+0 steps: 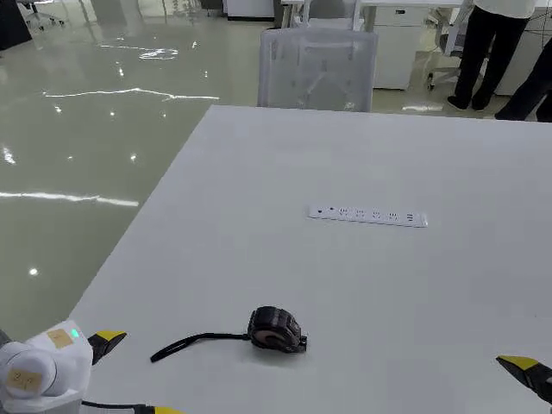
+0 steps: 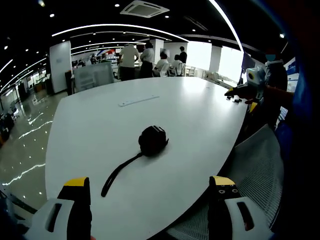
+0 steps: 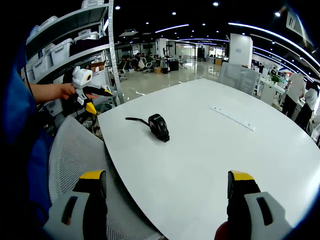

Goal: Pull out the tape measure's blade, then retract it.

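While lying flat on the white bench (image 1: 388, 285), close to its near edge, touched by nothing: a dark round tape measure (image 1: 277, 329). Has a thin black strap (image 1: 194, 342) trailing off to one side along the bench top. Bears a round patch on its face, too small to read.

Farther back on the bench, well apart from the tape measure, a long white power strip (image 1: 368, 216). Carries tiny marks in a row, too small to read.

Down in the lower left corner of the head view, the left gripper (image 1: 129, 375), white with yellow-tipped fingers (image 1: 108, 336). Wears two small tan stickers, writing too blurry to read. In the left gripper view, fingers (image 2: 77, 200) spread wide apart, pinching nothing, pointed at the tape measure (image 2: 153, 140) but well short of it.

At the lower right edge of the head view, one yellow tip of the right gripper (image 1: 524, 369). In the right gripper view, fingers (image 3: 92, 190) also spread wide, pinching nothing, with the tape measure (image 3: 159, 127) far ahead.

Behind the bench, a white mesh chair (image 1: 317, 69) and a shiny floor (image 1: 95, 129).
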Demonstrator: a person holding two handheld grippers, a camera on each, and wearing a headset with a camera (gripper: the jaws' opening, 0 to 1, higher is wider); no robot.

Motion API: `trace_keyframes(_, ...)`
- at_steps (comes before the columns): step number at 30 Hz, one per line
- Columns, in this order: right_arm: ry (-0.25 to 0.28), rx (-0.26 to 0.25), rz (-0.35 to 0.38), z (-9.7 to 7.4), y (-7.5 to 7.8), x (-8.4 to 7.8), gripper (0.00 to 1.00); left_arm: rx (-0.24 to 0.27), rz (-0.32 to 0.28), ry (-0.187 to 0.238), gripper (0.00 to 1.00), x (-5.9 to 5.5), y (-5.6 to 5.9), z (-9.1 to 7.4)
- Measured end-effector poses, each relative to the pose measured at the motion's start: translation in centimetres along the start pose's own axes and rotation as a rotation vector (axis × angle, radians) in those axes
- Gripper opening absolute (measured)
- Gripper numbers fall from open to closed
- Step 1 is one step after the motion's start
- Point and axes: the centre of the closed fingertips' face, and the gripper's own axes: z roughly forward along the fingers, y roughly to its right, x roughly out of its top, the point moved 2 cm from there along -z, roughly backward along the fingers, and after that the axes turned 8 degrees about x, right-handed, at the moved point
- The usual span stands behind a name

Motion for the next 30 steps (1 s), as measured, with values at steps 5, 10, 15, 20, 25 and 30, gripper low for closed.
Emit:
trace_keyframes(5,-0.003,0.014,-0.009,0.8,0.2,0.2,0.97,-0.013,0.005,0.002,0.94,0.3,0.5,0.8)
trace_keyframes(10,-0.007,0.029,-0.018,1.8,0.3,0.2,0.95,-0.024,0.012,0.004,0.93,0.5,0.7,1.5)
trace_keyframes(15,-0.010,0.046,-0.027,2.8,0.3,0.3,0.94,-0.033,0.028,0.003,0.92,0.7,0.9,2.3)
trace_keyframes(20,-0.022,0.064,-0.035,3.8,0.3,0.4,0.94,-0.039,0.035,0.005,0.90,1.1,1.0,3.1)
trace_keyframes(25,-0.034,0.081,-0.039,4.6,0.6,0.4,0.92,-0.052,0.044,0.004,0.89,1.4,1.5,4.1)
trace_keyframes(30,-0.050,0.091,-0.044,5.6,1.1,0.1,0.90,-0.064,0.059,-0.003,0.88,1.4,1.8,4.9)
